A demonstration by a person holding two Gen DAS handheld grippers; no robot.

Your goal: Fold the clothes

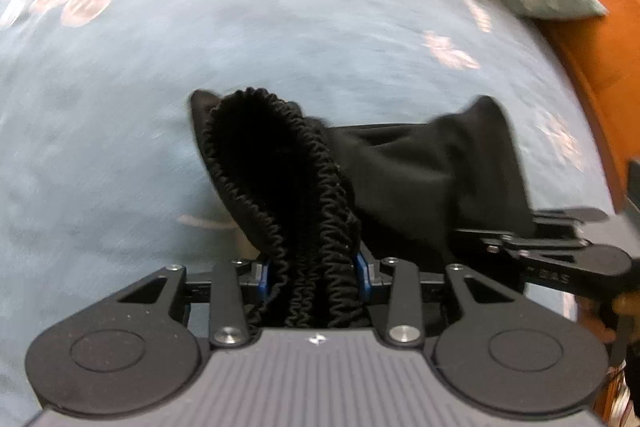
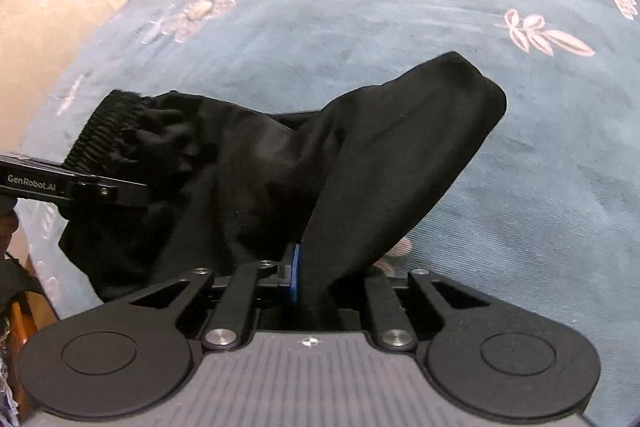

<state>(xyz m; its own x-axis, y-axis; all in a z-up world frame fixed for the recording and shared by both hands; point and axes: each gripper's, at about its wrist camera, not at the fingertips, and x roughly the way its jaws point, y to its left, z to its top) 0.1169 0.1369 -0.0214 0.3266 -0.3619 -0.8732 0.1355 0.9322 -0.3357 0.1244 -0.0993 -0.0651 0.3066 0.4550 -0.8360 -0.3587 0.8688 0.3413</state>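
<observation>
I have the black garment [image 2: 248, 171] pinched at two places and lifted partly clear of the blue flowered bedspread [image 2: 360, 7]. My left gripper [image 1: 314, 279] has its jaws clamped on the bunched elastic waistband [image 1: 272, 163], which fills the gap between the blue pads and balloons out just ahead of the jaws. My right gripper [image 2: 316, 279] has its jaws pressed nearly together on a thin fold of plain cloth, and a cloth flap [image 2: 416, 131] stands up ahead of them and leans to their right. The biggest risk, as I judge it, is on the right: that pinch holds only a narrow edge, so a pull away from the left hand could drag it out from between the pads and drop that side. On the left the thick gathered elastic may be caught unevenly, so part of the band could creep loose and leave the fold crooked. Between the two grips the cloth sags in a loose swag, with its lower part hanging below and behind both sets of jaws; if I lay it down like this it will likely wrinkle or double under itself. The left view is blurred, so I cannot tell how much of the garment touches the bed there.
</observation>
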